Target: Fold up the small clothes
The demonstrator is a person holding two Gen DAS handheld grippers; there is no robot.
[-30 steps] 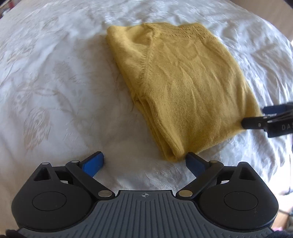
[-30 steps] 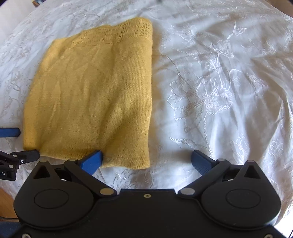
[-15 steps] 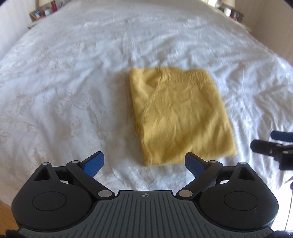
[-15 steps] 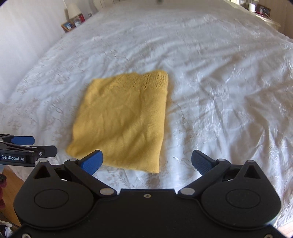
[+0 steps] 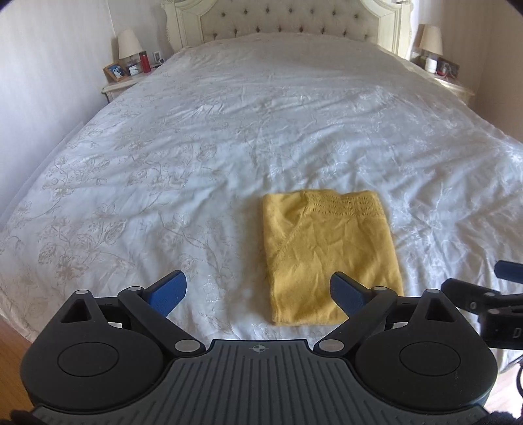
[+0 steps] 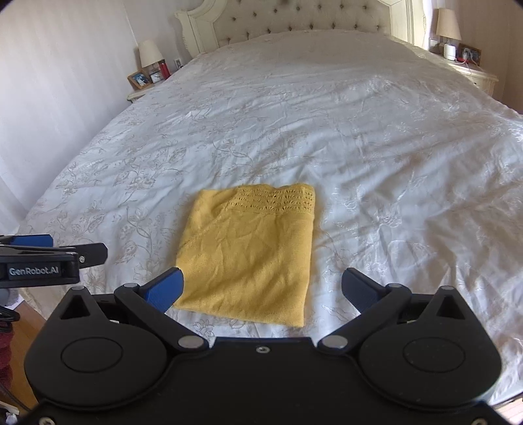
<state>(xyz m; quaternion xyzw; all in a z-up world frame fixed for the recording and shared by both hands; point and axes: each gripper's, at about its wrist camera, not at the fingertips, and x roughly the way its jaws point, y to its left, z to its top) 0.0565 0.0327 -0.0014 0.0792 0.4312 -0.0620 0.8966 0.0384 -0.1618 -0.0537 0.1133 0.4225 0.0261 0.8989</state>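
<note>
While I hold both grippers back off the foot of the bed (image 5: 228,124), the whole white embroidered bedspread (image 6: 376,137) and the tufted headboard (image 5: 294,16) fill my views; a second ago I saw only cloth close up, so I have pulled well away. On that spread, near the foot edge, lies the yellow knit sweater (image 5: 327,255), folded into a neat rectangle with its lace-patterned band at the far end. I judge it light, soft and floppy, likely to sag if lifted; I would pinch through all layers at the near corners. My left gripper (image 5: 258,294) and right gripper (image 6: 261,291) both stand with fingers spread wide, holding nothing, clear of the knit.
</note>
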